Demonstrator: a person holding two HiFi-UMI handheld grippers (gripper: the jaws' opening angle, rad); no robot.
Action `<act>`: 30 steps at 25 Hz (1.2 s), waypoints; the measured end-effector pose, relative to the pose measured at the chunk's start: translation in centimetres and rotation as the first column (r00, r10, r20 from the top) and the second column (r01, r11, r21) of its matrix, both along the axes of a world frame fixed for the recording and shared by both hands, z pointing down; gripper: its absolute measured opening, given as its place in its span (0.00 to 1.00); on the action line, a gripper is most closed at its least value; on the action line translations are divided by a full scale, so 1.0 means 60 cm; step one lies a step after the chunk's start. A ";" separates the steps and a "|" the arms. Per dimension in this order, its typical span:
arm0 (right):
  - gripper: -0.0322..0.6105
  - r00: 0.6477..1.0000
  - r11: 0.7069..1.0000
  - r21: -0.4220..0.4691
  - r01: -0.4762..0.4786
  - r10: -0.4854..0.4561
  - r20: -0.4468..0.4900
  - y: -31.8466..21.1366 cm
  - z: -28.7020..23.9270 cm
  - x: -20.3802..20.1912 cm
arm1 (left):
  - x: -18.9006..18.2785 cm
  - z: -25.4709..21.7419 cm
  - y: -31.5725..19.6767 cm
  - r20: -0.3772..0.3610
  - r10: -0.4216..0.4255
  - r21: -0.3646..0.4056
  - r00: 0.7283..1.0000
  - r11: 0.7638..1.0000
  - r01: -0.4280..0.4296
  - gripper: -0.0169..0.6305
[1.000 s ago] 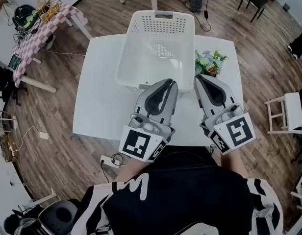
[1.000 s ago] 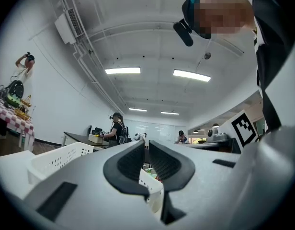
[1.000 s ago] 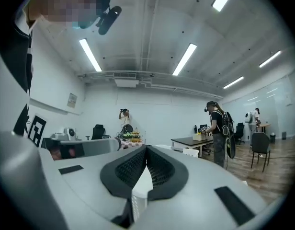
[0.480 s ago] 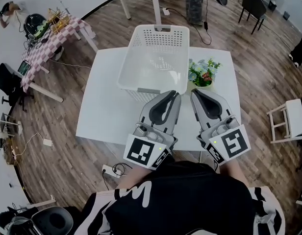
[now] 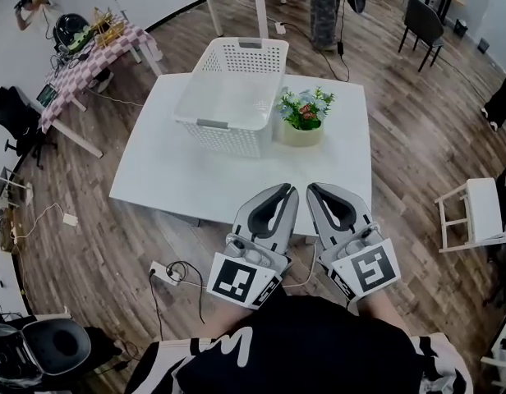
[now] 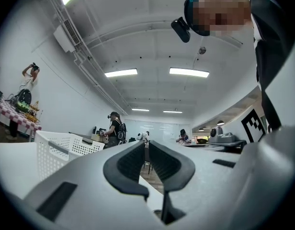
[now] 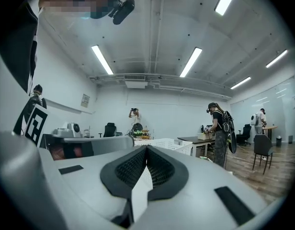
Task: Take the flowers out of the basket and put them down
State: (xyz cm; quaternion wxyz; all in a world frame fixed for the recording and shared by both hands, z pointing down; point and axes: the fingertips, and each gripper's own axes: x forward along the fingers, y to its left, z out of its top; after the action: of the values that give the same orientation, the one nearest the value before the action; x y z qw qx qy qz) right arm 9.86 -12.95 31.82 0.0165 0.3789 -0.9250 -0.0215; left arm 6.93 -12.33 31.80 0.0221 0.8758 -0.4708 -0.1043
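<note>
Two pairs of fingers, and both are empty. In the right gripper view, the right gripper (image 7: 146,148) has its dark ribbed pads (image 7: 130,169) pressed together at the tips, with nothing between them. In the left gripper view, the left gripper (image 6: 146,143) has its pads (image 6: 128,162) drawn in until only a thin slit is left at the tips, and nothing sits in that slit either.

From the head view, we hold the left gripper (image 5: 287,189) and the right gripper (image 5: 312,187) side by side close to our body. Their tips lie just over the near edge of the white table (image 5: 204,179), and the marker cubes sit near our wrists.

The flowers (image 5: 303,109) are well away from both sets of fingers, on the far half of the table. They are a small bunch of green leaves with pale and reddish blooms, standing upright in a round cream pot (image 5: 301,134). The pot sits on the tabletop outside the white basket (image 5: 228,139), just beside its right wall, and lies more nearly ahead of the right gripper than the left. We can see nothing inside the basket. It also shows at the left of the left gripper view (image 6: 56,152) and beyond the tips in the right gripper view (image 7: 169,145).

Around the table is a wood floor (image 5: 401,97), with a white chair (image 5: 475,212) to the right and a checked table (image 5: 97,52) to the far left. A person (image 7: 219,133) with a backpack stands at a dark table.
</note>
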 end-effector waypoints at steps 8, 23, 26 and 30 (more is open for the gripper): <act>0.08 0.996 0.996 -0.006 0.085 -0.085 0.014 0.129 0.008 0.044 | 0.050 0.017 0.138 0.006 -0.091 -0.021 0.996 0.996 0.091 0.07; 0.08 0.992 0.992 0.013 0.125 -0.125 0.034 0.234 -0.006 0.056 | 0.054 -0.002 0.243 0.026 -0.130 0.003 0.991 0.992 0.129 0.07; 0.08 0.992 0.992 0.008 0.126 -0.126 0.031 0.262 -0.005 0.052 | 0.054 -0.005 0.271 0.025 -0.122 0.005 0.992 0.992 0.122 0.07; 0.08 0.992 0.993 0.022 0.118 -0.119 0.034 0.314 -0.011 0.040 | 0.040 -0.009 0.321 0.021 -0.122 0.012 0.992 0.993 0.121 0.07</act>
State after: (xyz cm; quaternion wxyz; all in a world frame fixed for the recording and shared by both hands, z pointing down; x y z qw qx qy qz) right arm 12.24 5.89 31.14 -0.0047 0.3239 -0.9457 -0.0250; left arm 9.31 6.96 31.27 0.0060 0.8467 -0.5229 -0.0986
